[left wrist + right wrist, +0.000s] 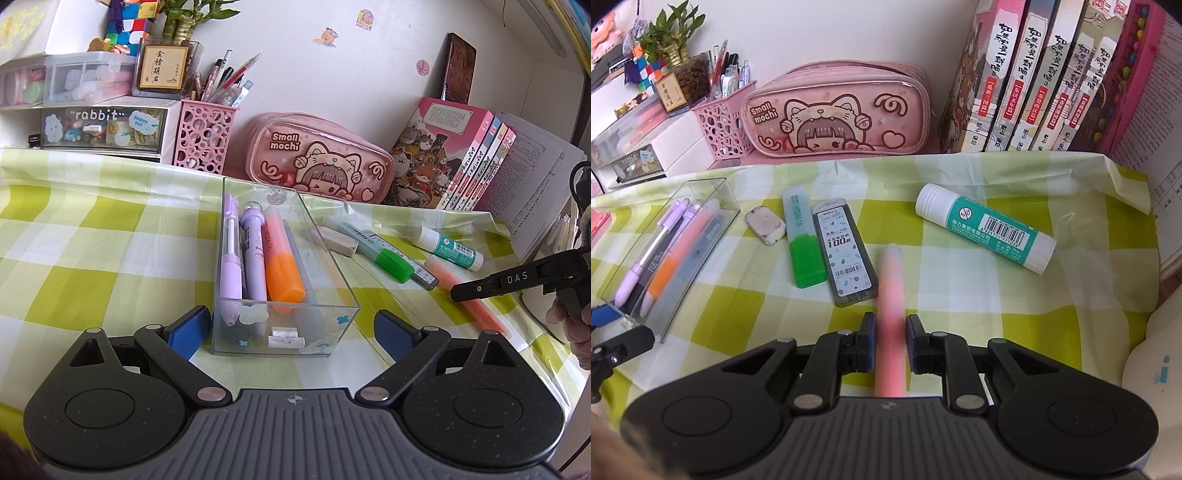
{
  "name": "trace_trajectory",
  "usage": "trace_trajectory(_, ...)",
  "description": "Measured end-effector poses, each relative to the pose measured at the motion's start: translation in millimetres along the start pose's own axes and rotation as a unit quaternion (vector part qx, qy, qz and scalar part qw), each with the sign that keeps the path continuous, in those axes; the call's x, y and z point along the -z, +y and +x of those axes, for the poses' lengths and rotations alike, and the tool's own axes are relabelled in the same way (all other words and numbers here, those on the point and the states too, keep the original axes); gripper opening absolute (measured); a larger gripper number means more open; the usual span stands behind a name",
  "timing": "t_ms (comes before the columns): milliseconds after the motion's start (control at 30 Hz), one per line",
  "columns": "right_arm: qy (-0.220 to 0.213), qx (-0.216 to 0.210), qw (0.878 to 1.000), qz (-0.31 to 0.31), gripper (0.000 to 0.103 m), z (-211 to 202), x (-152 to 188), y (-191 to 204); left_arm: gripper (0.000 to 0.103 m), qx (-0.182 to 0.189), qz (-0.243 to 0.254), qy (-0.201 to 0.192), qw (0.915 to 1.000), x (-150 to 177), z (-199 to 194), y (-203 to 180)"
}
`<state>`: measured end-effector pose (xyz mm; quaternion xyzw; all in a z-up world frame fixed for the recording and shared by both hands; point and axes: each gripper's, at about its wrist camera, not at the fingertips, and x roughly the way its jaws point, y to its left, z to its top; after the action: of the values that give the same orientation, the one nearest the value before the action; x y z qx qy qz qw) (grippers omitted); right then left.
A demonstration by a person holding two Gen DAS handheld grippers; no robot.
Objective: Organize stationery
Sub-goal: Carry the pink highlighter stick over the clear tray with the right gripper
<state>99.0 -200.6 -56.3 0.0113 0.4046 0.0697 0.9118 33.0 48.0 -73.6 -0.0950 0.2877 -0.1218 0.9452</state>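
Each tool is black with tiny speckles, big round parts and silver screws. The left tool [291, 325] has bumpy blue pads [186, 330]. The right tool [891, 341] has "DAS" in white letters on its side.

pink highlighter [892, 291]: laid flat right of the lead case [846, 254], seemingly not yet clamped
clear box [280, 332]: pens held inside, left of the lead case

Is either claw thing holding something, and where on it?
Right gripper straddles the pink highlighter near its end, not clearly squeezing. Left gripper holds nothing.
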Motion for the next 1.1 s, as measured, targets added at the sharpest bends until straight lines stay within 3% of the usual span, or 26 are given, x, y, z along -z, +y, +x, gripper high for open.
trace_trajectory(467,-0.012,-0.104,0.991,0.084,0.043,-11,-4,4,0.091,0.000,0.000,0.000,1.0000,0,0,0)
trace_trajectory(633,-0.014,-0.158,0.977,0.144,0.043,-9,-8,6,0.091,0.000,0.000,0.000,1.0000,0,0,0)
trace_trajectory(1100,-0.005,-0.249,0.947,0.205,0.043,9,-34,51,0.091,0.001,0.000,0.000,1.0000,0,0,0)
